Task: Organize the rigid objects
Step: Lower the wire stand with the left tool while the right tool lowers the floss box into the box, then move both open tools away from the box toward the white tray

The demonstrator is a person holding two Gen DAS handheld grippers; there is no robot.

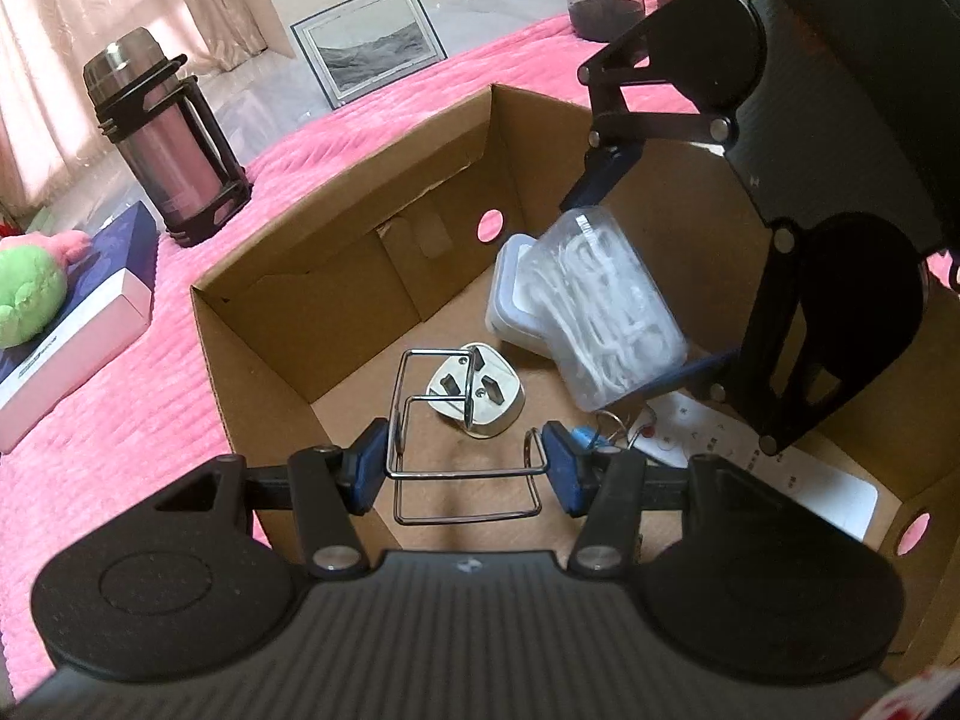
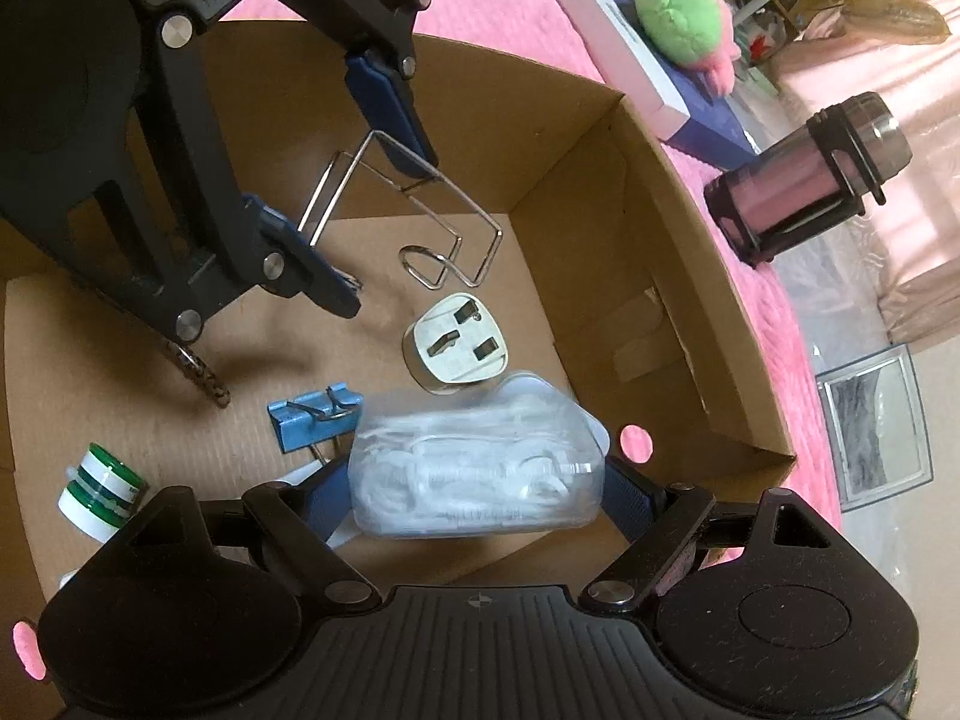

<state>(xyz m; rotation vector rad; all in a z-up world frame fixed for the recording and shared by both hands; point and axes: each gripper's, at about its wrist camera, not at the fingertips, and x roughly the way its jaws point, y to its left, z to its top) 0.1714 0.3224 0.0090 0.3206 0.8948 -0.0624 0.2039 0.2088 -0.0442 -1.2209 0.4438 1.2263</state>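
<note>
- Cardboard box point(image 1: 360, 276) sits on a pink bed cover point(image 1: 120, 408); both claws hang inside it.
- Left claw point(image 1: 465, 468) is clamped on a bent wire holder point(image 1: 462, 480), which hangs above the box floor, near a white plug point(image 1: 480, 396).
- Right claw point(image 2: 480, 498) is clamped on a clear tub of white picks point(image 2: 474, 468), held low beside the plug and a blue binder clip point(image 2: 306, 417).
- Risk: the thin wire could twist or slip between the pads, since little of it is gripped.
- Risk: the wire frame may snag the plug or the other claw on release, as the two work close together.
- Risk: the tub could land on the clip and tip.
</note>
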